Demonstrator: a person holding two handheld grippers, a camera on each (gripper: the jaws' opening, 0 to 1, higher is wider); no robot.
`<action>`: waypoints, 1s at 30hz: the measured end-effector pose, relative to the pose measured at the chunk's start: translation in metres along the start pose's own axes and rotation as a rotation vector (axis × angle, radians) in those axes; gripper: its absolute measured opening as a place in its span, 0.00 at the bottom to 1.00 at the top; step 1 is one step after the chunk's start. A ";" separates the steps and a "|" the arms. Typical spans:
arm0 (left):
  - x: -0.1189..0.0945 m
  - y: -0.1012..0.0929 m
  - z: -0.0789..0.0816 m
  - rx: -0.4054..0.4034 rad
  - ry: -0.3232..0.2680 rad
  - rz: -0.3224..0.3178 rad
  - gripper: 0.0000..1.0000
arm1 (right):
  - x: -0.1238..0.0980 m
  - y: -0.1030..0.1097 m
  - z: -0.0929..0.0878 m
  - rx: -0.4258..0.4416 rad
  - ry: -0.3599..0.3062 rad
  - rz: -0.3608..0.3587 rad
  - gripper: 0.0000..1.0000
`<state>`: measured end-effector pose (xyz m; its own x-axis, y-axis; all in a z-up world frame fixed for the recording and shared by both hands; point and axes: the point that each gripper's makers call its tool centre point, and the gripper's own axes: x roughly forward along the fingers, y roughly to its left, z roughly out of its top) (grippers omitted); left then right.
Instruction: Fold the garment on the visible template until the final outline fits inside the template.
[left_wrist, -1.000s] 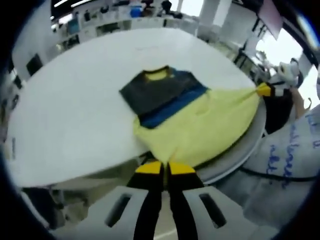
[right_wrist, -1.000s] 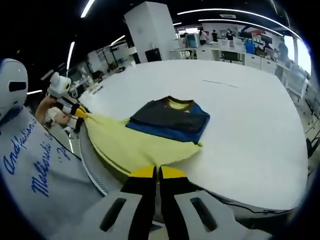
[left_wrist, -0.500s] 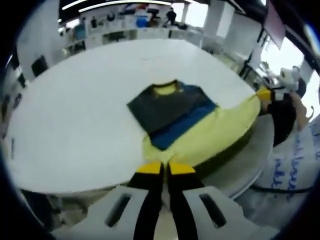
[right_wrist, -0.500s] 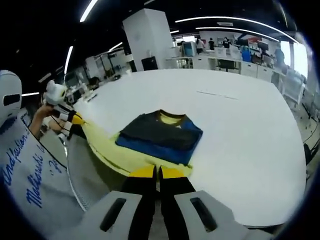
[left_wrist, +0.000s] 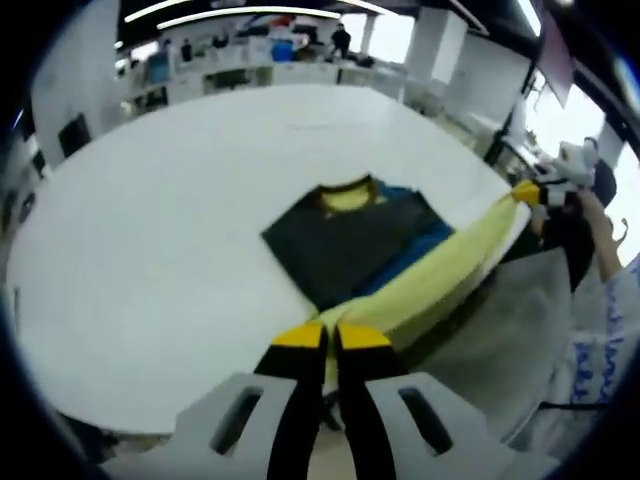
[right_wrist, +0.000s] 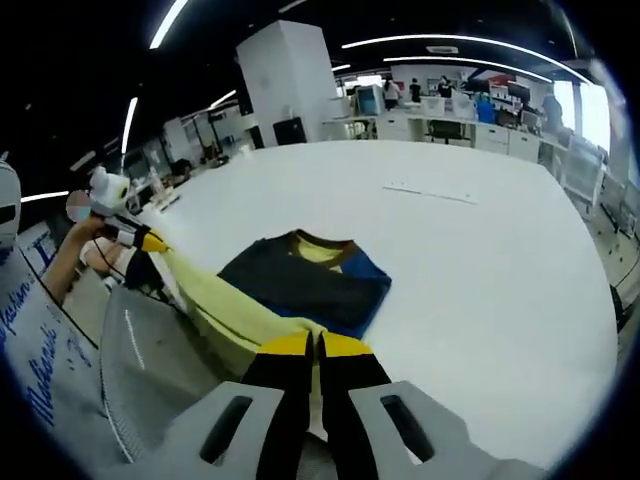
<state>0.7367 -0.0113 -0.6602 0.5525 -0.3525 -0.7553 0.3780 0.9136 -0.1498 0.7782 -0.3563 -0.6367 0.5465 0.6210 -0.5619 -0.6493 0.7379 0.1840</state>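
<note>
A partly folded garment (left_wrist: 360, 235) is lying near the edge of a round white table (left_wrist: 150, 220). Its upper part is resting flat as a dark grey panel with a yellow collar opening at the far end and a blue band peeking out along one side. Its pale yellow lower part (right_wrist: 215, 305) is lifting off the tabletop, stretching taut as a long band between two pinched corners, hanging over the table's rim and partly covering the blue band.
</note>
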 end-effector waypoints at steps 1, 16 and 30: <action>0.005 0.004 0.003 -0.007 -0.002 0.001 0.00 | 0.005 -0.003 0.001 -0.004 -0.006 0.000 0.02; 0.058 0.036 0.036 -0.004 -0.034 -0.014 0.00 | 0.061 -0.045 0.004 -0.013 0.044 -0.005 0.02; 0.113 0.067 0.061 -0.005 -0.041 0.008 0.00 | 0.107 -0.083 0.017 -0.010 0.048 -0.036 0.02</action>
<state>0.8696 -0.0025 -0.7162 0.5854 -0.3525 -0.7301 0.3694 0.9176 -0.1469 0.8992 -0.3463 -0.6981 0.5439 0.5800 -0.6064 -0.6347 0.7571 0.1549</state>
